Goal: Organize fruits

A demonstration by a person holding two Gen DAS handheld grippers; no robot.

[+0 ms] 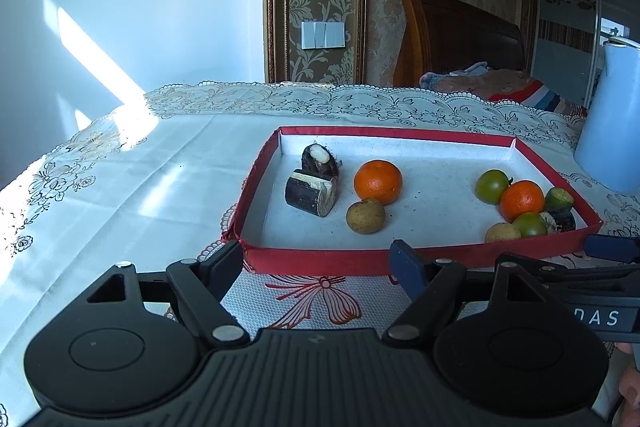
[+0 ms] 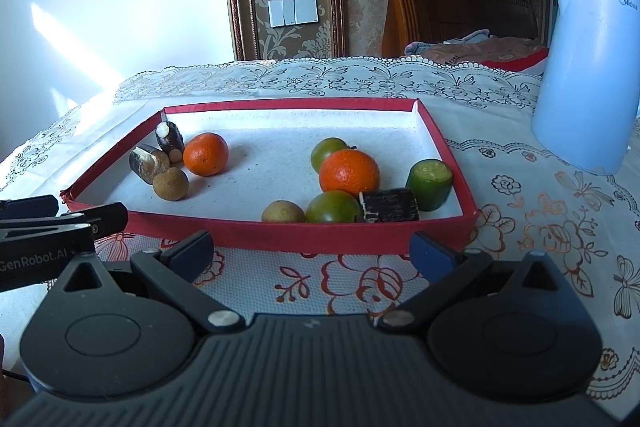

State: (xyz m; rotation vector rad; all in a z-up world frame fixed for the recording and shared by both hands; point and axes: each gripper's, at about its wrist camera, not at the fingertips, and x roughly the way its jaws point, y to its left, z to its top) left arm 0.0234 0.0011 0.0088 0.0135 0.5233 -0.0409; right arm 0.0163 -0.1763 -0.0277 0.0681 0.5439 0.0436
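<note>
A red-rimmed white tray (image 1: 420,253) (image 2: 320,233) holds the fruit. On its left lie two dark sugarcane pieces (image 1: 310,191) (image 2: 149,163), an orange (image 1: 377,181) (image 2: 205,153) and a brown longan (image 1: 365,215) (image 2: 171,183). On its right lie green tomatoes (image 1: 492,186) (image 2: 334,207), an orange (image 1: 522,200) (image 2: 349,172), a longan (image 1: 502,231) (image 2: 283,212), a dark cane piece (image 2: 390,206) and a green cane piece (image 1: 559,198) (image 2: 429,178). My left gripper (image 1: 318,261) is open and empty before the tray's near rim. My right gripper (image 2: 314,253) is open and empty, also before the near rim.
A pale blue electric kettle (image 2: 588,67) (image 1: 612,131) stands on the lace tablecloth to the right of the tray. A wooden bed headboard (image 1: 460,35) and wall lie behind the table. Each gripper shows at the edge of the other's view.
</note>
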